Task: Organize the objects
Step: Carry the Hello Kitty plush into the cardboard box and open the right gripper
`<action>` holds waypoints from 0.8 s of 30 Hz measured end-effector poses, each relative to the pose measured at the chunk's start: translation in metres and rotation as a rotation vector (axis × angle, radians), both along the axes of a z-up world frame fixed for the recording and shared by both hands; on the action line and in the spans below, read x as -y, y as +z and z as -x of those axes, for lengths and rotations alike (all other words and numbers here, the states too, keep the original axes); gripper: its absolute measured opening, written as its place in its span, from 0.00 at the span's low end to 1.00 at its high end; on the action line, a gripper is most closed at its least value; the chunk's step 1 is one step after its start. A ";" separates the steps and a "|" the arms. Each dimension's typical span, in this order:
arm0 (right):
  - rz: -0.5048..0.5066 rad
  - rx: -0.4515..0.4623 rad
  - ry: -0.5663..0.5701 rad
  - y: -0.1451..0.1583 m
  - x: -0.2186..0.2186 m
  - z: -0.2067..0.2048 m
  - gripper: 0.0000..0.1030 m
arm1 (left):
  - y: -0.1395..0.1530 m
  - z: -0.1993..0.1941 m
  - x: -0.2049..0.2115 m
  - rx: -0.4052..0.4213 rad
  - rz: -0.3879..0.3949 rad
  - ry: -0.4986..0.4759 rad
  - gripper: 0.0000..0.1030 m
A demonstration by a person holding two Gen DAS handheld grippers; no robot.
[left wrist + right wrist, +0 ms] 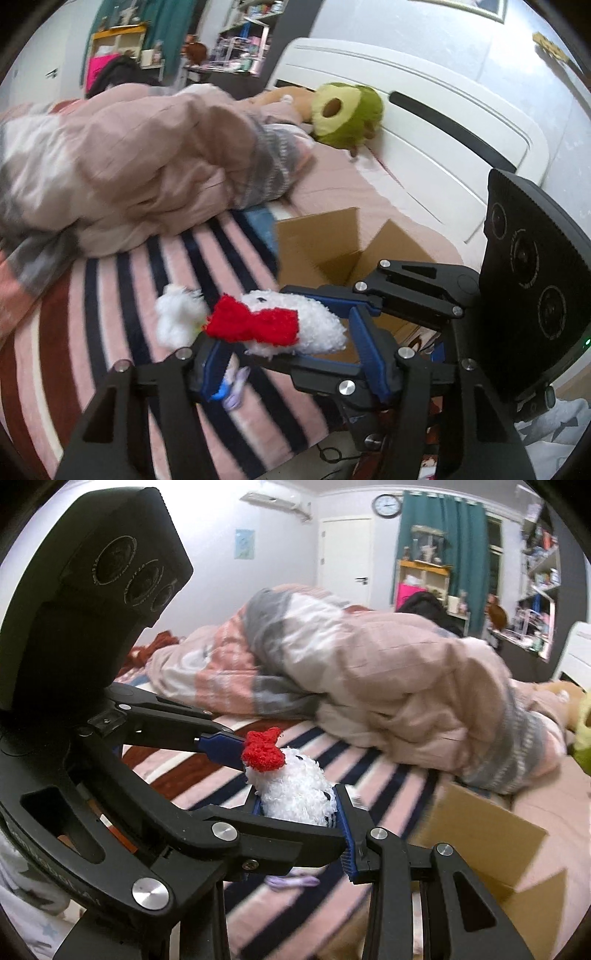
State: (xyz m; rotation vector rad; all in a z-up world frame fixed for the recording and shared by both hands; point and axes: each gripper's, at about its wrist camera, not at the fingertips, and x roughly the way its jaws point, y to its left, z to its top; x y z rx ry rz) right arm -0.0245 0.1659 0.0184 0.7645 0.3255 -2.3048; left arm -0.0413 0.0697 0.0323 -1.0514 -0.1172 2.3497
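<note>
A white fluffy plush toy (295, 325) with a red knitted bow (255, 323) hangs above the striped bed, held from both sides. My left gripper (288, 354) is shut on it, blue pads at its left and right. My right gripper (332, 306) reaches in from the right and grips the same toy. In the right wrist view the toy (295, 794) with its bow (262, 753) sits between the left gripper's blue pads (221, 747), and my right gripper (291, 849) closes on its lower part. An open cardboard box (332, 247) lies just behind the toy.
A rumpled pink and grey quilt (122, 170) fills the bed's far side. A green avocado plush (343, 114) lies by the white headboard (424, 122). The striped blanket (110, 332) covers the near bed. The box also shows at the lower right in the right wrist view (491, 842).
</note>
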 end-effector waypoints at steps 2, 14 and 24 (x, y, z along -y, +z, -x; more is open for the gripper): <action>0.013 0.006 -0.031 0.002 -0.023 0.004 0.30 | 0.002 0.011 -0.024 0.012 0.009 -0.032 0.57; 0.060 0.105 -0.177 -0.014 -0.121 0.033 0.30 | -0.013 0.058 -0.117 0.114 0.082 -0.141 0.57; 0.030 0.201 -0.209 -0.033 -0.141 0.046 0.31 | -0.031 0.071 -0.142 0.178 0.121 -0.131 0.57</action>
